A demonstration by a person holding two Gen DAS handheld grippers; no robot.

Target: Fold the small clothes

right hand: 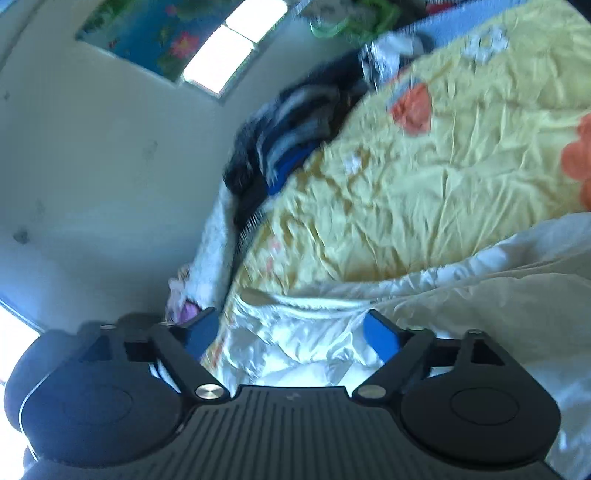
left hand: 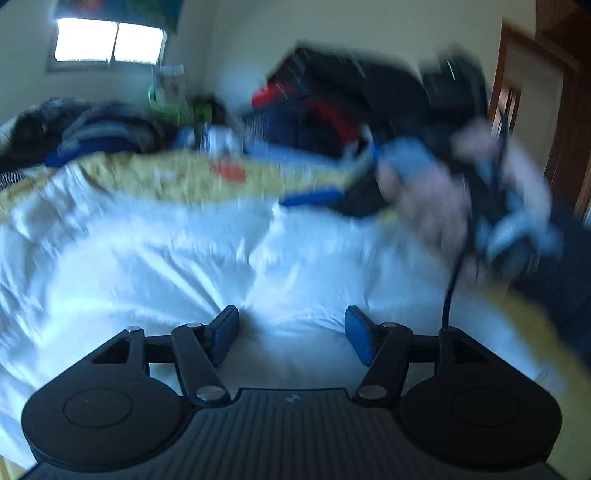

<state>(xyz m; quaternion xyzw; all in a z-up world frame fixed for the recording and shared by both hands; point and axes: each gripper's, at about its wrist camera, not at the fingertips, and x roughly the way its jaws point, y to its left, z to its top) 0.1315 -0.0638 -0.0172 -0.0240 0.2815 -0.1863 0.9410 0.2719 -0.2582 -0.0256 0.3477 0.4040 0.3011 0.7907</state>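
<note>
Over the bed, my left gripper hangs with its blue pads spread wide and nothing between them, only the white garment spread out on the bed below. That white cloth fills most of the lower part of the left view, rumpled into soft folds, and beyond its far edge lies the yellow bedspread with an orange flower print. Behind the bedspread a heap of dark and blue clothes sits to the left against the wall, under a bright window, and another dark pile rises in the middle — all of it heavily blurred. Off to the right of that view I can make out my right hand around the other tool, too smeared to tell more. My right gripper is tilted hard to one side, its fingers also wide apart and holding nothing; the white garment bunches just beneath and between them, its hem running across the yellow bedspread. The dark striped pile lies at the bedspread's far edge by the wall, below a flowered picture — whether my right pads touch the white cloth I cannot tell.
</note>
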